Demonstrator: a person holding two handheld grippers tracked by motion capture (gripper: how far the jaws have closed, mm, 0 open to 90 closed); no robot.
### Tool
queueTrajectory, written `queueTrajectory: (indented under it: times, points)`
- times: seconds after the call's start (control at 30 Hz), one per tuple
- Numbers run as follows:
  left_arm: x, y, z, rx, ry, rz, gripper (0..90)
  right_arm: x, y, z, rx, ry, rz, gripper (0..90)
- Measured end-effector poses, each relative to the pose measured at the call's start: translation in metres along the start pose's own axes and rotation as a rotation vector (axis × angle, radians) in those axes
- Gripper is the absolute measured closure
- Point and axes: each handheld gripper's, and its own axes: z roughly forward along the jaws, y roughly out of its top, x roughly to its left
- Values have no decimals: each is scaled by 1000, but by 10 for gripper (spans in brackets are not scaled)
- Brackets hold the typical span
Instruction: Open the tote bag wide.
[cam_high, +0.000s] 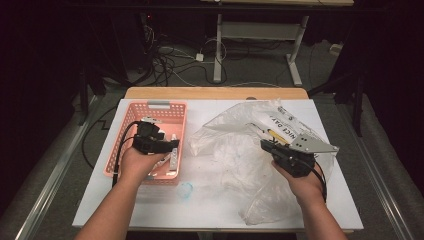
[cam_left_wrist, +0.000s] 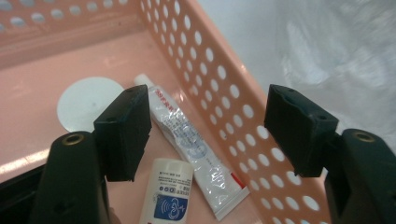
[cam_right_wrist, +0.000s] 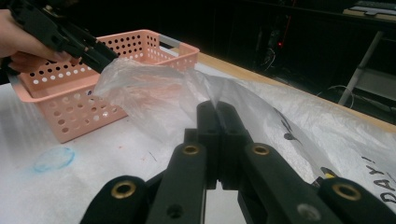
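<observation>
Left gripper (cam_high: 170, 145) held over the pink basket (cam_high: 127, 130) at the left of the table (cam_high: 210, 200), jaws spread wide and holding nothing. Seen from the left gripper view, pointing down into the basket, above its near right corner. Below, on the basket floor: a tube (cam_left_wrist: 191, 144) lying flat along the right wall, a small white bottle (cam_left_wrist: 168, 196) just beside it on the nearer side, touching or almost touching, and a round white sticker (cam_left_wrist: 88, 102) farther left. Probably poised so either to pick one of these two things or just after setting one down; cannot tell which.

Right gripper (cam_high: 267, 146) at the right, jaws pressed together and pinching the edge of the clear bag (cam_high: 235, 150). Bag spread over the middle and right of the table, its near-left edge lifted into a small peak at the jaw tips, as seen in the right gripper view (cam_right_wrist: 217, 109). Held up this way most likely to keep the mouth open toward the basket, so that things can pass between basket and bag. Inside the bag, at the far right, a white package (cam_high: 280, 125) with dark print and something yellow near it, too blurred to name.

Bag close to the basket but apart from it. A pale blue mark (cam_high: 186, 190) on the table near the basket, in front of it.
</observation>
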Motion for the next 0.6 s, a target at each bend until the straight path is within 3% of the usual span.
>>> queueTrajectory:
  times: [0.13, 0.33, 0.6]
  points:
    - [3, 5, 11, 78, 35, -7, 330, 0, 0, 0, -3, 0, -1, 900]
    - [9, 10, 26, 158, 36, -63, 342, 0, 0, 0, 0, 1, -5, 900]
    - [11, 13, 44, 273, 49, -62, 415, 2, -1, 1, 5, 4, -14, 900]
